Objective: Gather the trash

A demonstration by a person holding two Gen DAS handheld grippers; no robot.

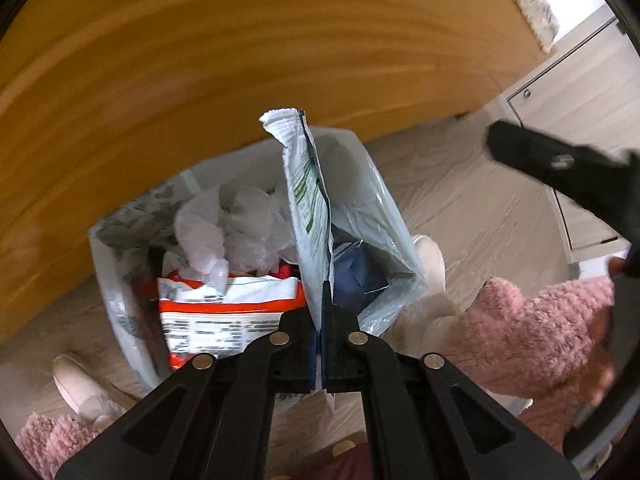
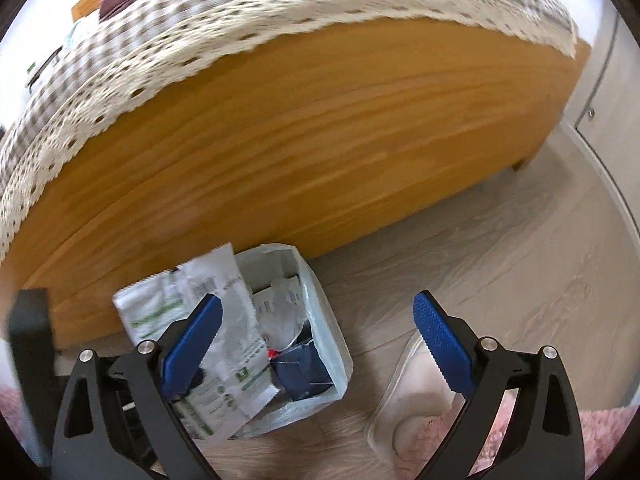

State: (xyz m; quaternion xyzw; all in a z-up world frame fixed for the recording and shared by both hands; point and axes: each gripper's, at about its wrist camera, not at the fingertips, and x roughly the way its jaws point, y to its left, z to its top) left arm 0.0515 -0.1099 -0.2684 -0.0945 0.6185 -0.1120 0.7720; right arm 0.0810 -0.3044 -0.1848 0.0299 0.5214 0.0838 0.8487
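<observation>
A flat white wrapper (image 1: 308,200) was held edge-on in the fully closed left gripper (image 1: 319,344), directly above a lined trash bin (image 1: 120,264) set on the floor against a wooden bed frame (image 1: 240,60). The bin was already heaped with crumpled plastic (image 1: 232,224), an orange-and-white packet (image 1: 228,312) and a dark blue carton (image 1: 356,272). The right gripper (image 2: 320,344) was kept spread wide with nothing between its blue pads (image 2: 440,348), beside the bin. A spill was judged possible: with so little room left, the long stiff wrapper could be propped on the pile and tipped over the rim once released. The loose liner (image 2: 320,292) could also be snagged and dragged inward.
</observation>
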